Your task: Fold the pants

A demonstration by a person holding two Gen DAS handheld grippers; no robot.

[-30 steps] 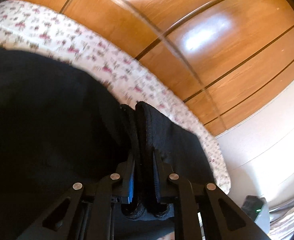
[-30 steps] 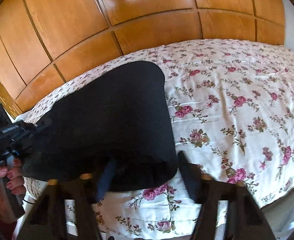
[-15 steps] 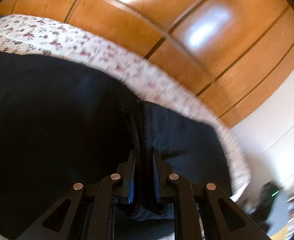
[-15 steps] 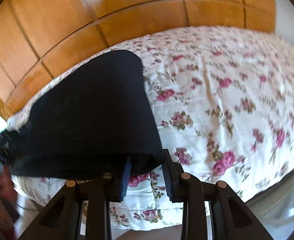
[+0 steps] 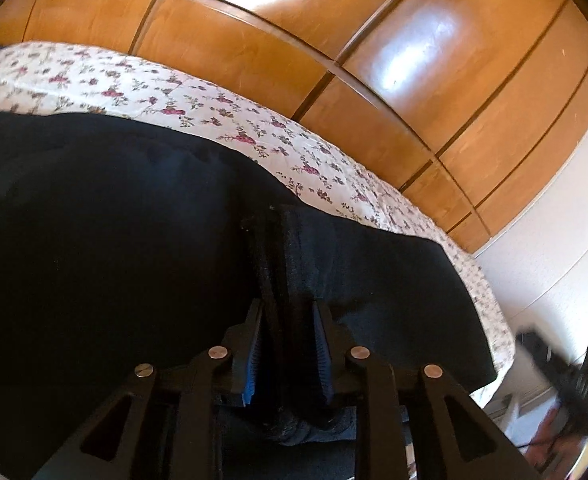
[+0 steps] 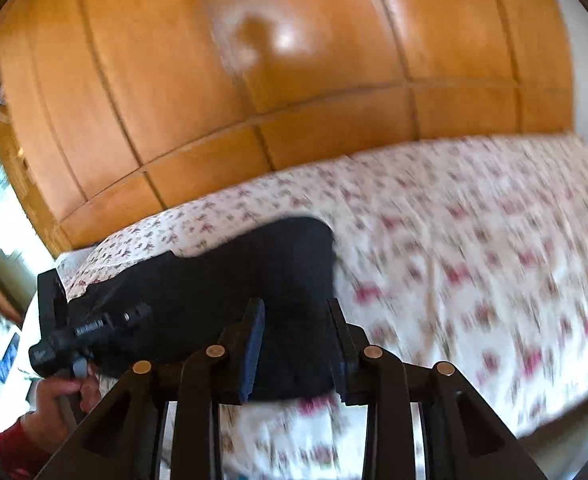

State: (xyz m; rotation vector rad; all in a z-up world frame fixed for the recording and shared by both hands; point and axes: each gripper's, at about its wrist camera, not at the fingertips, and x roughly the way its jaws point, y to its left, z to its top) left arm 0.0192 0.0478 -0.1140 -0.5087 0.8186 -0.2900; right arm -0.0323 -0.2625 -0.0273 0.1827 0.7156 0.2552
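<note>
Since half a second ago the right hand-held gripper (image 6: 295, 344) has spread from a narrow pinch at the pants' near edge to a wide gap, and its view is now blurred by motion. Its two fingers stand apart over the near end of the black pants (image 6: 230, 292), whether touching the cloth I cannot tell. The left hand-held gripper (image 5: 288, 344) stays clamped on a bunched ridge of the pants (image 5: 114, 248), blue pads pressing the thick fold from both sides, the cloth running forward between the fingers.

From the right wrist view, the person's left hand (image 6: 60, 390) grips the other tool's handle at the lower left, at the pants' corner. The pants lie spread along the edge of the bed, on a floral bedspread (image 6: 473, 248). Beyond the bed stand glossy wooden wardrobe doors (image 5: 373, 48), with a white wall (image 5: 553, 240) on the right of the left wrist view.
</note>
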